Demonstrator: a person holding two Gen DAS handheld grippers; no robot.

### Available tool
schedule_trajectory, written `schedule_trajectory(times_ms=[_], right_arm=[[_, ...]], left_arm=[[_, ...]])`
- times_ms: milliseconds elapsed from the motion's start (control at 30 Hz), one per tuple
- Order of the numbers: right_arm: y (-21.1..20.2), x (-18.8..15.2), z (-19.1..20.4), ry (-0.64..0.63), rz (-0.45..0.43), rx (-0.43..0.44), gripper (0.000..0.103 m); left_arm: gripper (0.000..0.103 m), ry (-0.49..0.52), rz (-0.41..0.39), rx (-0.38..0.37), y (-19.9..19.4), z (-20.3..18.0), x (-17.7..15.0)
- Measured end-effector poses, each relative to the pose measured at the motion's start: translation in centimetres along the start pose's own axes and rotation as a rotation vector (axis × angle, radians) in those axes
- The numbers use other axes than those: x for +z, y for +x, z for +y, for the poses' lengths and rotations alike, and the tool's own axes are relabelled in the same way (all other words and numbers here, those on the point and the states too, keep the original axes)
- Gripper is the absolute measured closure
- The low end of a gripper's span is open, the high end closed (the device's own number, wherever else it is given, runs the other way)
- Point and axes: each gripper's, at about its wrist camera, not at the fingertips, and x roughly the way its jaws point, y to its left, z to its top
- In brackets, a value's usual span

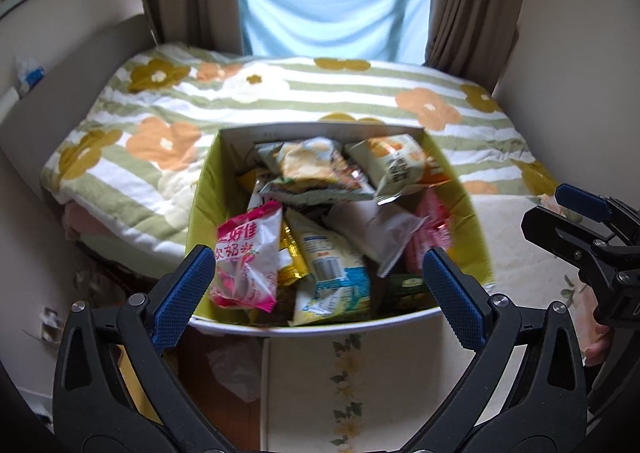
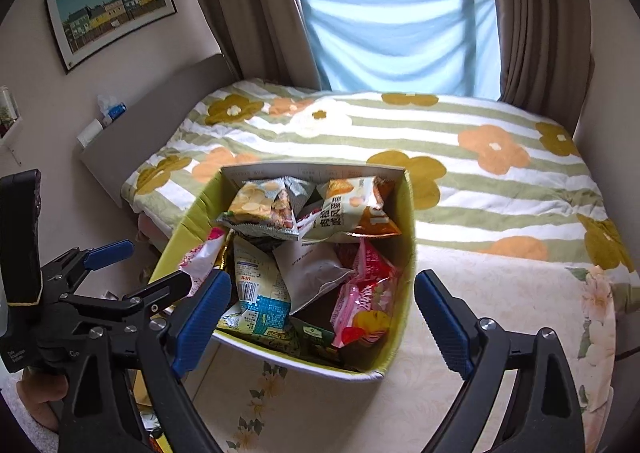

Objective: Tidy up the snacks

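An open cardboard box (image 1: 205, 193) (image 2: 409, 253) with yellow-green inner walls stands on the table, filled with several snack packets lying loosely. Among them are a pink candy bag (image 1: 248, 253), a blue-and-white packet (image 1: 334, 273) (image 2: 260, 293), a chip bag (image 1: 308, 165) (image 2: 262, 209) and a pink-red bag (image 2: 366, 293). My left gripper (image 1: 318, 255) (image 2: 154, 267) hovers open in front of the box's near edge, nothing between its blue pads. My right gripper (image 2: 323, 277) (image 1: 552, 209) is open too, just right of the left one, holding nothing.
The box rests on a table with a cream floral cloth (image 1: 400, 373) (image 2: 480, 333). Behind it is a bed with a green-striped flower blanket (image 1: 320, 93) (image 2: 440, 133), then curtains and a window. A hand (image 2: 40, 393) grips the left tool.
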Motion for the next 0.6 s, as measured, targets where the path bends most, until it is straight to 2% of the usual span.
schedule_trajectory(times_ms=[267,333,367,600], right_arm=[[-12.4,-1.8,-2.5,-0.021,-0.18,-0.104,0.012],[-15.2,-2.6,-3.0,-0.013,-0.214,-0.134,0.005],[-16.8,-3.2,-3.2,-0.008,-0.235,-0.157,0.0],[-22.4,-6.7,-4.6,0.028,-0.294,-0.29,0.0]], left_arm=[[0.0,0.023,-0.224,0.029,-11.5,-6.3,-1.7],[0.0,0.026,-0.267,0.036,-14.0,-7.7,-2.5],[0.0,0.024,-0.285,0.035,-15.0,-8.3,-3.0],[0.0,0.021,-0.351,0.021,-20.1,-11.1,-6.4]])
